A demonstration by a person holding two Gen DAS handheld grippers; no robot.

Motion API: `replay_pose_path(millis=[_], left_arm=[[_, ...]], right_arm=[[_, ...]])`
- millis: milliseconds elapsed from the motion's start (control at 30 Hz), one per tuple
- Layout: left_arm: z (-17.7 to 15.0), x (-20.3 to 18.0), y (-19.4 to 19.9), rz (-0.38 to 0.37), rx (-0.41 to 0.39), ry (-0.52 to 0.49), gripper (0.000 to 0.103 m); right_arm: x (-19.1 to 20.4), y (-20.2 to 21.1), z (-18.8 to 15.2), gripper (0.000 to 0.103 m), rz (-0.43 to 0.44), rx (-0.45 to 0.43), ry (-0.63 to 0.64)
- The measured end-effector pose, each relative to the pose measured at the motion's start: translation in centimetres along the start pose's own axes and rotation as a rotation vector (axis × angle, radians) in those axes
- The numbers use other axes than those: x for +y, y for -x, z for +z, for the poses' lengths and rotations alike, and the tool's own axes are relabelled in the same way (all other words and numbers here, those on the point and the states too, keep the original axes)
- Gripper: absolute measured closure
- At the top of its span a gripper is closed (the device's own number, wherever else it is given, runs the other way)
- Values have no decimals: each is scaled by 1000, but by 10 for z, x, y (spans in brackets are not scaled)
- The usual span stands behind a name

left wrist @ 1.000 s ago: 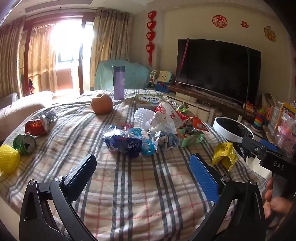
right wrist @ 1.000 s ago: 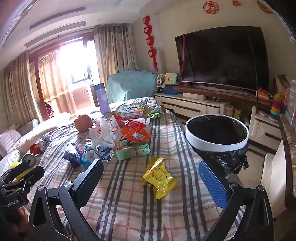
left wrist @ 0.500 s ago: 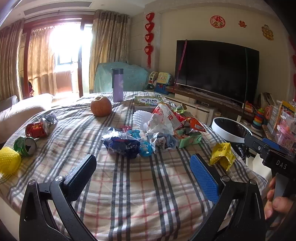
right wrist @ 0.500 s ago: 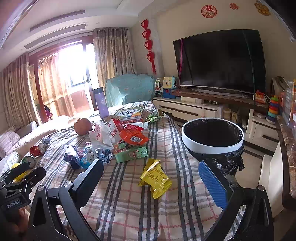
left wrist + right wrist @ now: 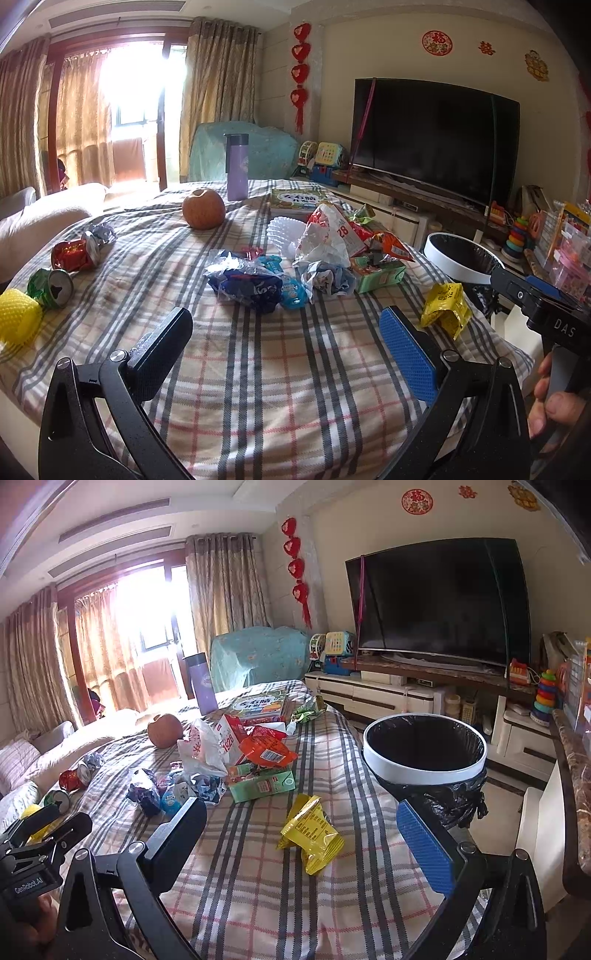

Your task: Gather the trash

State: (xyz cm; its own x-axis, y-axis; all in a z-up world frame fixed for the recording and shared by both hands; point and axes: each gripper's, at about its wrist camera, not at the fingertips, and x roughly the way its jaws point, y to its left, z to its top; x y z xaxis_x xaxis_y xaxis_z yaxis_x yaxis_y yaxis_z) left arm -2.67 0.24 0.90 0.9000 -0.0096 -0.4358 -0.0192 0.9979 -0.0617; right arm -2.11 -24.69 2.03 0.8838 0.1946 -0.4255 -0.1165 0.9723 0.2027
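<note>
While jaws gape, both grippers — left gripper, right gripper — hover.

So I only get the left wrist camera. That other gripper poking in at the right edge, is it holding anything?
Observer: No. The right gripper is open and holds nothing. Its fingers are spread, and the yellow packet lies on the cloth just ahead, between them.
Visitor: And the white ring past the table edge, is that the bin? I can't see into it.
Observer: Yes, that's the bin. From the right wrist camera its mouth faces me. It has a black liner, and no trash shows in the part I can see.
</note>
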Motion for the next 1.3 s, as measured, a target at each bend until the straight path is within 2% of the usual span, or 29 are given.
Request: replay_pose_path(millis=[1300], left_arm=[[1,1,1,10,-1,-3,0]], right_arm=[[7,2,0,0,9,-5,27]])
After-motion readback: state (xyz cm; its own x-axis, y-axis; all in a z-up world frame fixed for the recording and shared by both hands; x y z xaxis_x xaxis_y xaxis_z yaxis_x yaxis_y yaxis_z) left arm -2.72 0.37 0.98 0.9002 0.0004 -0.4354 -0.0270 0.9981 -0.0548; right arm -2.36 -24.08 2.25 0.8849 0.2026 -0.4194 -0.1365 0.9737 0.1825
